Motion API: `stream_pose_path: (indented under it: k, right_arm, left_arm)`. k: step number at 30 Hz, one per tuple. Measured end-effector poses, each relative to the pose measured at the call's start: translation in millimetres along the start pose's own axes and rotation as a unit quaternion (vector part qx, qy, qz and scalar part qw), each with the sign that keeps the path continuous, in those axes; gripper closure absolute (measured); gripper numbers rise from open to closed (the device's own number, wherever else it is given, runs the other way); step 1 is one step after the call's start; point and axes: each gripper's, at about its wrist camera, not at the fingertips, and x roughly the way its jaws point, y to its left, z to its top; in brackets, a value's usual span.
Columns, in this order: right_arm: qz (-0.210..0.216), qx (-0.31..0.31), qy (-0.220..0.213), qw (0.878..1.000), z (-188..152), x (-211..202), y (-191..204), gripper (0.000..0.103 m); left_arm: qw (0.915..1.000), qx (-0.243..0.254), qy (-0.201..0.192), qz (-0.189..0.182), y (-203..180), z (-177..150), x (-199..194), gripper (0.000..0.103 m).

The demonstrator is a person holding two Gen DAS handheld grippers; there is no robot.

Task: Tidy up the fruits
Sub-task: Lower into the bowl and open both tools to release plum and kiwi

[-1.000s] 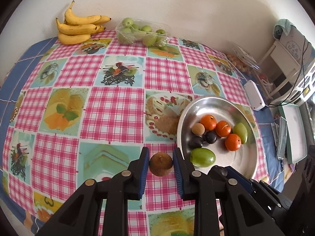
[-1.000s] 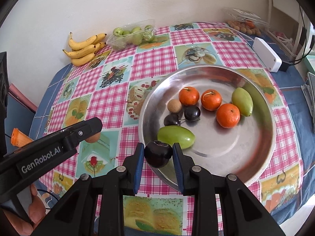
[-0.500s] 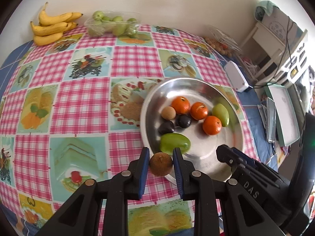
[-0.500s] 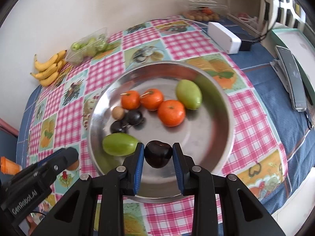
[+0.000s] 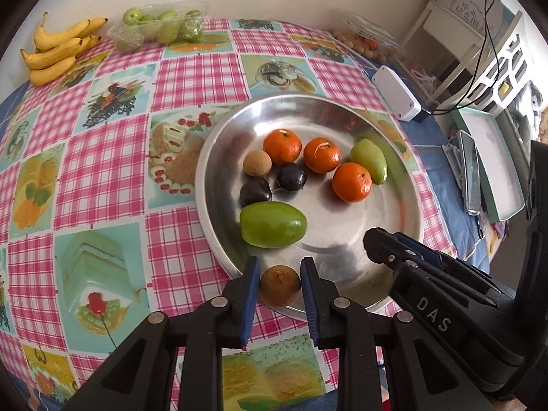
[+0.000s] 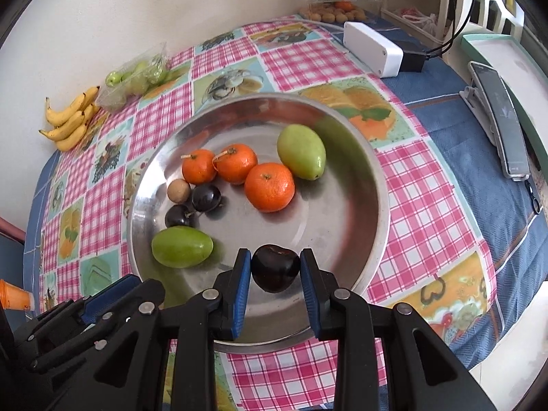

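Note:
A round steel plate [image 5: 404,167] [image 6: 373,212] on the checked tablecloth holds three oranges [image 5: 283,146] [image 6: 269,187], two green mangoes [image 5: 272,224] [image 6: 181,246], two dark plums [image 5: 291,176] [image 6: 206,197] and a small tan fruit [image 5: 257,163]. My left gripper [image 5: 278,286] is shut on a brown round fruit [image 5: 280,285], held over the plate's near rim. My right gripper [image 6: 275,272] is shut on a dark plum [image 6: 275,266], held above the plate's near part. The right gripper's body shows in the left wrist view [image 5: 428,274].
Bananas [image 5: 58,51] [image 6: 70,120] and a clear tray of green fruit [image 5: 161,27] [image 6: 137,77] lie at the far edge by the wall. A white box [image 5: 395,92] [image 6: 371,48], a box of small brown fruit [image 6: 328,7] and a phone [image 6: 500,120] lie to the right.
Both grippers have moved forward towards the plate with their fruit; the plate looks larger and nearer in both views. Both grips are unchanged.

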Motion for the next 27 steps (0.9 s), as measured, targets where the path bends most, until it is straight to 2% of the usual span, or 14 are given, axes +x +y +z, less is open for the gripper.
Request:
stream_pose_path:
  k: [13, 27]
  right_arm:
    - [-0.009, -0.002, 0.032, 0.999, -4, 15, 0, 0.072]
    - [-0.008, 0.005, 0.030, 1.000, -4, 14, -2, 0.072]
  left_arm:
    - [0.9999, -0.008, 0.012, -0.009, 1, 0, 8, 0.076]
    - [0.9993, -0.022, 0.018, -0.025, 6, 2, 7, 0.072]
